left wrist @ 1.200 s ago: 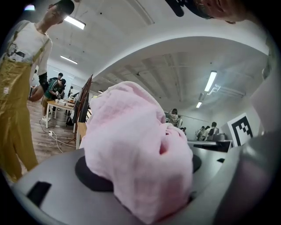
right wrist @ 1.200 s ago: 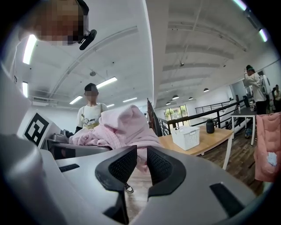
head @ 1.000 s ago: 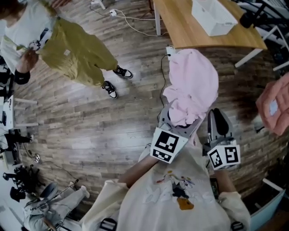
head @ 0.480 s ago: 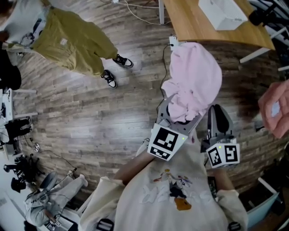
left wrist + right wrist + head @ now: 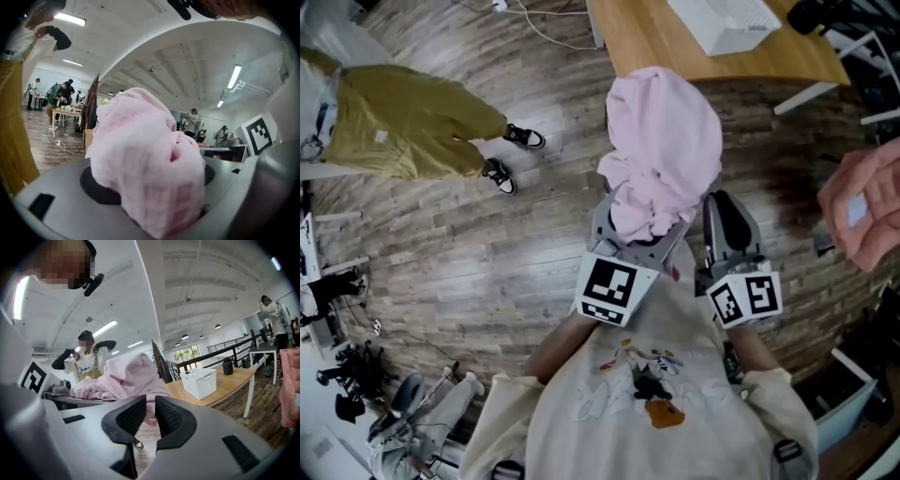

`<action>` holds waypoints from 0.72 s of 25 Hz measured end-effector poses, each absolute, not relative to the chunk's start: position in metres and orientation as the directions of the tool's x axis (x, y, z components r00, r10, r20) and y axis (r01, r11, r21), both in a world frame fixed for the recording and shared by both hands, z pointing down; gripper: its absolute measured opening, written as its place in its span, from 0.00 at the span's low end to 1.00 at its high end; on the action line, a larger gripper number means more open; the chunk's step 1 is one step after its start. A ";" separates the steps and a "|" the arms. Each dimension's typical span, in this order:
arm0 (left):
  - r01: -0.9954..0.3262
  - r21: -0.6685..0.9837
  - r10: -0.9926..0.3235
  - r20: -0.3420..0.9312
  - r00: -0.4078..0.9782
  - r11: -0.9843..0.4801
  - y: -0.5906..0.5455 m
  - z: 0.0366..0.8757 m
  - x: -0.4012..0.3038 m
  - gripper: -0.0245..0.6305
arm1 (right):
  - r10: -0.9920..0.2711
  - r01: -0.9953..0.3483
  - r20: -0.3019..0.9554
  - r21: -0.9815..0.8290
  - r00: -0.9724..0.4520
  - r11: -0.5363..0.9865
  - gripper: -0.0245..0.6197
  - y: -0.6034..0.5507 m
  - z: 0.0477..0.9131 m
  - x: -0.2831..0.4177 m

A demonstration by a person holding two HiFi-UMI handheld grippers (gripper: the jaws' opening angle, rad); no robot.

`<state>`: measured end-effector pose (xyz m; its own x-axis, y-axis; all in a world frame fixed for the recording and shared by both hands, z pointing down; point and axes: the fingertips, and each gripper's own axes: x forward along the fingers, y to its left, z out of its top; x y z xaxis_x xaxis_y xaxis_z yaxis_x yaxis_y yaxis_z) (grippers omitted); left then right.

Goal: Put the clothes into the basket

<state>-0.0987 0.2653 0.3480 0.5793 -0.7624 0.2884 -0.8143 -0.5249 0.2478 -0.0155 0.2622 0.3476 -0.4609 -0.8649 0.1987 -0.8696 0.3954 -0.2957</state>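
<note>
A crumpled pink garment [image 5: 661,150] hangs bunched over my left gripper [image 5: 639,225], which is shut on it and has its jaws buried in the cloth. In the left gripper view the pink garment [image 5: 145,173] fills the space between the two dark pads of the left gripper [image 5: 150,185]. My right gripper [image 5: 727,211] is just to the right of the garment, apart from it. Seen from its own camera, the right gripper [image 5: 150,413] is shut with nothing in it. The white basket [image 5: 722,19] stands on a wooden table [image 5: 656,47] beyond the garment, and the basket [image 5: 200,380] is upright.
A second pink cloth [image 5: 862,202] hangs at the right edge. A person in olive trousers [image 5: 403,122] stands at the far left on the wood floor. A cable [image 5: 548,19] lies by the table leg. Equipment [image 5: 347,375] clutters the lower left.
Both grippers and the held pink garment have shifted left in the head view. The person in olive trousers has moved further left. The left gripper's hold is unchanged.
</note>
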 end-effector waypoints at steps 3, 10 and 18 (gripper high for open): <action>-0.814 0.243 -0.757 0.300 0.580 -0.527 0.233 0.354 -0.082 0.58 | -0.863 -0.870 0.200 -0.289 -0.464 0.400 0.15 0.232 0.351 -0.001; -0.819 0.246 -0.762 0.303 0.573 -0.518 0.189 0.356 -0.036 0.58 | -0.845 -0.855 0.196 -0.275 -0.498 0.440 0.15 0.191 0.346 0.035; -0.843 0.246 -0.782 0.316 0.537 -0.479 0.145 0.362 0.018 0.58 | -0.821 -0.828 0.189 -0.296 -0.539 0.476 0.15 0.145 0.350 0.087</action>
